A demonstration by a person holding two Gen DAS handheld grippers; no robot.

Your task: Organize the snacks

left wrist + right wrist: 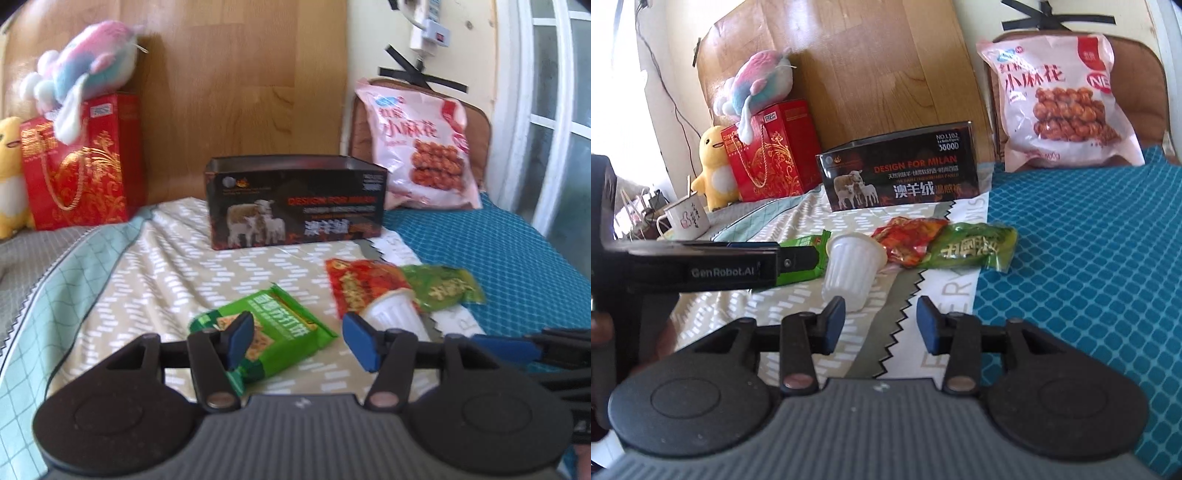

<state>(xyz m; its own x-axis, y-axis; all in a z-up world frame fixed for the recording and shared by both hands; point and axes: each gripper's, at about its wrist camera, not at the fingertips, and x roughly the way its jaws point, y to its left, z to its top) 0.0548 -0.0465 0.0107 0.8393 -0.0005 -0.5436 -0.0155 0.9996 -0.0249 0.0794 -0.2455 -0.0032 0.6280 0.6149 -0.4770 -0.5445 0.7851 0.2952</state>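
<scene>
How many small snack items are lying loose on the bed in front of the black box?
4: a green cracker packet nearest the left gripper, a white jelly cup beside it, then a red packet and a green packet overlapping. More may be hidden inside the box.

The left gripper (pixel 297 341) is pointing forward and slightly downward, its blue pads (pixel 240 341) standing apart with nothing pressed between them. The right gripper (pixel 881 325) is sitting just beside it, angling downward likewise, jaws parted and gripping nothing.
</scene>
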